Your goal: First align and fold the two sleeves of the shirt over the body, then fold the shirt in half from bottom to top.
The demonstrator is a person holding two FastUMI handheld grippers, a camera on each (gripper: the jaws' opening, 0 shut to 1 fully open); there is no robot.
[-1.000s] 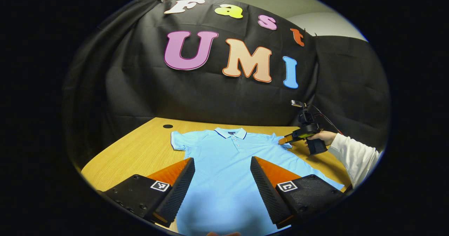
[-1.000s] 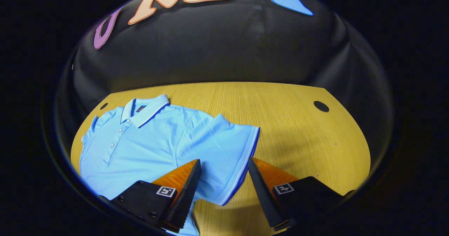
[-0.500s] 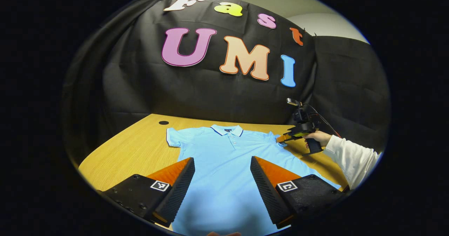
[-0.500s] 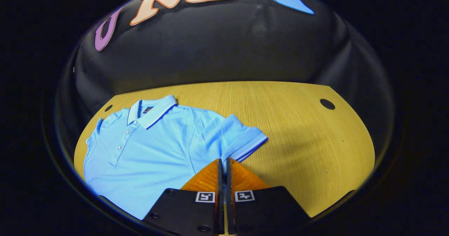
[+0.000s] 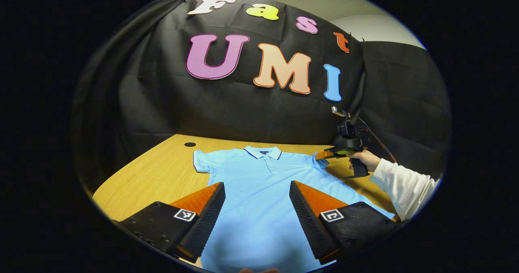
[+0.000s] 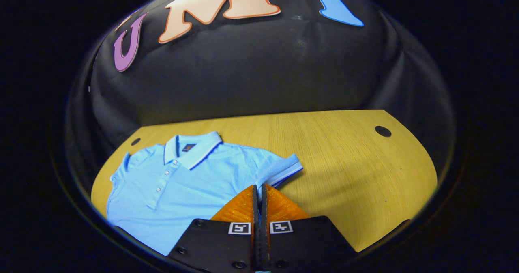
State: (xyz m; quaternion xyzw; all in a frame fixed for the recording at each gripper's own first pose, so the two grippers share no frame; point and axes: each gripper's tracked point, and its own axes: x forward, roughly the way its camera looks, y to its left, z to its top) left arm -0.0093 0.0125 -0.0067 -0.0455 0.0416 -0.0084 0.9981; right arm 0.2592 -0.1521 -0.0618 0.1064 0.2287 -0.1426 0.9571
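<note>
A light blue polo shirt [image 5: 259, 192] lies face up and spread flat on a wooden table [image 5: 154, 175], its collar [image 5: 262, 152] toward the booth's black cloth wall [image 5: 227, 110] and its hem toward the near edge of the table. In the left gripper view, the left gripper [image 5: 257, 202] hangs over the lower body of the shirt with its two fingers wide apart and nothing between them; whether it touches the cloth cannot be told. In that view one short sleeve [image 5: 200, 161] lies flat on the table, out to the side of the collar, close to a round dark hole [image 5: 189, 144] in the tabletop. On the other side of the collar, a hand [image 5: 362, 158] in a white sleeve [image 5: 401, 185] holds the right gripper [image 5: 322, 156] at the shirt's other short sleeve [image 6: 284, 169]. The right gripper view shows that gripper's fingers [image 6: 243, 204] drawn together with only a thin slit left, clamped on the cloth of this sleeve; the sleeve is bunched there, and its striped cuff points away from the collar over the bare wood. In this view the placket with its buttons [image 6: 164, 177] runs down from the collar, and a second round hole [image 6: 382, 131] sits in the tabletop well apart from the shirt, on the far side of the pinched sleeve.
</note>
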